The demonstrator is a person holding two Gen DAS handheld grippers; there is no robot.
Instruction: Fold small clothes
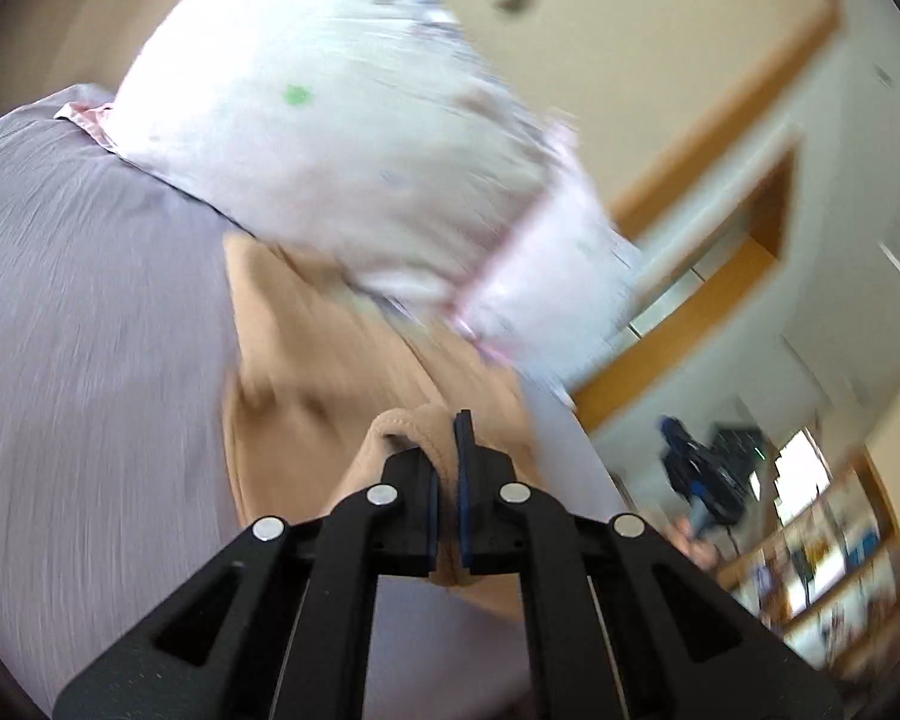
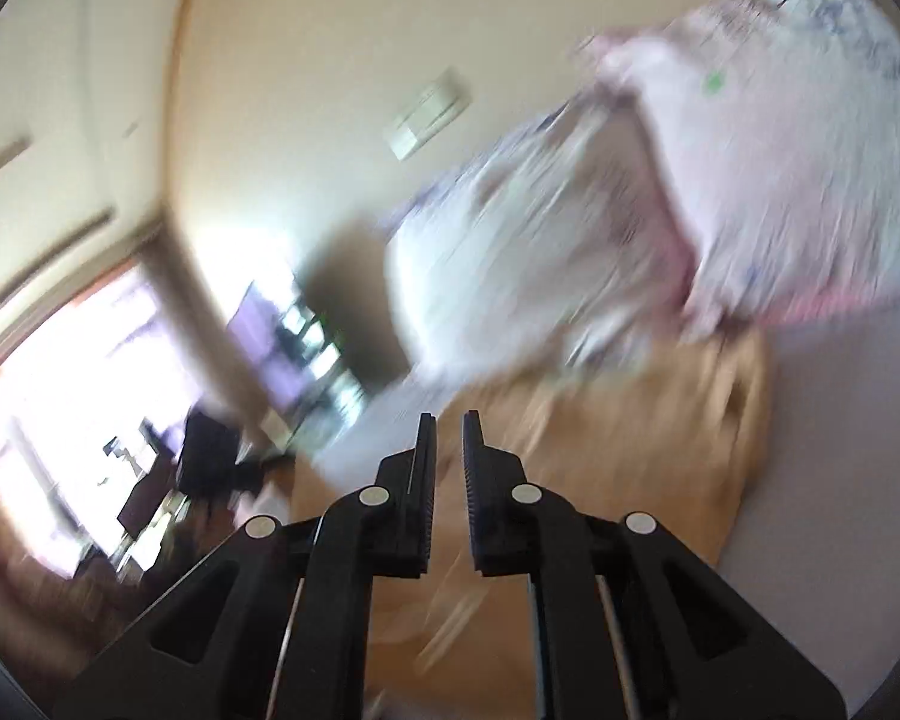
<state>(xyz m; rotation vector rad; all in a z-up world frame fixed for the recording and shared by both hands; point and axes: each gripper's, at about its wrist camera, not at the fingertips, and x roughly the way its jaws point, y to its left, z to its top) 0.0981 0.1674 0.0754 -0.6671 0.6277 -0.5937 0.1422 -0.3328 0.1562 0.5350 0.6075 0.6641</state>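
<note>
A tan garment (image 1: 324,360) lies on the lilac bed sheet (image 1: 90,300), its far end under a pillow. My left gripper (image 1: 447,450) is shut on a bunched fold of the tan garment, which bulges up between the fingers. In the right wrist view the same tan garment (image 2: 630,438) spreads under and beyond my right gripper (image 2: 449,438). Its jaws stand a narrow gap apart, and tan cloth shows in the gap. The blur hides whether they pinch it.
A white patterned pillow with pink trim (image 1: 342,138) lies just beyond the garment; it also shows in the right wrist view (image 2: 780,180), beside a second pillow (image 2: 528,258). The bed edge (image 1: 570,420) drops off to the right of the left gripper. Shelves (image 1: 822,540) stand beyond.
</note>
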